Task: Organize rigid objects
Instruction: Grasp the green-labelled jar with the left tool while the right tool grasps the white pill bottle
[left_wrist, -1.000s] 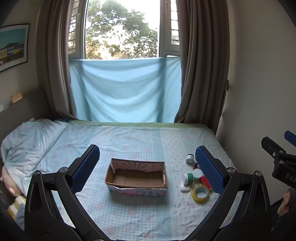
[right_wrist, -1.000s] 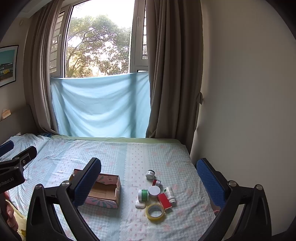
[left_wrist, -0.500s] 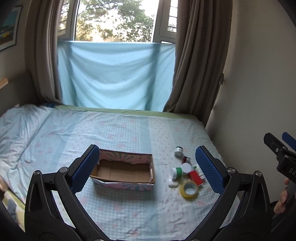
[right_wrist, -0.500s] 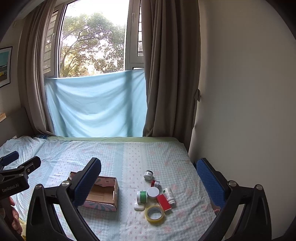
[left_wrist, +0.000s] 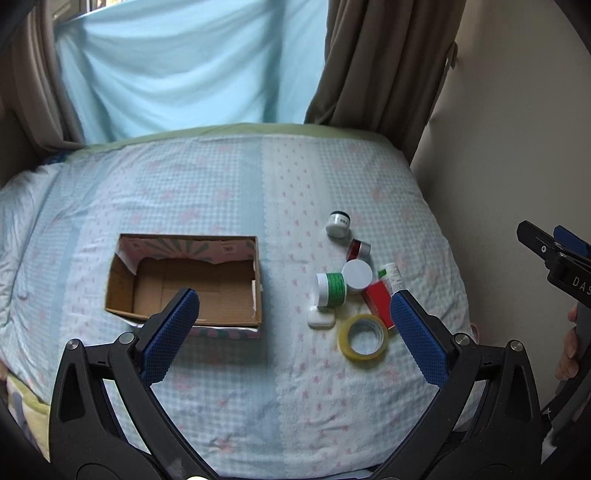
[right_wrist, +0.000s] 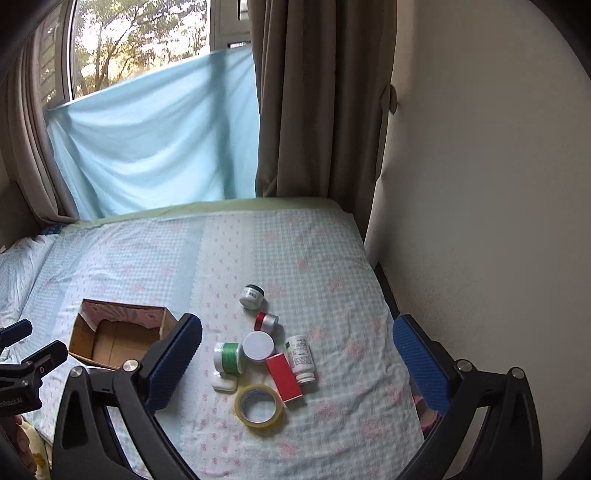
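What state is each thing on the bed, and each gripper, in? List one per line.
Open-topped cardboard box: upright, empty.
Yellow roll of tape: lying flat.
Green-labelled white jar: on its side.
Red rectangular box: lying flat.
White pill bottle: lying down, capped.
Round white lid: top facing up.
Small red jar: tipped over.
Left gripper: open, empty.
Right gripper: open, empty.

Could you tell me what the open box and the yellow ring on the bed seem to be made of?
The open box looks like cardboard: matte brown inside, torn edges, printed pink paper outside. The yellow ring looks like adhesive tape on a core: glossy, translucent yellow band, probably plastic film.
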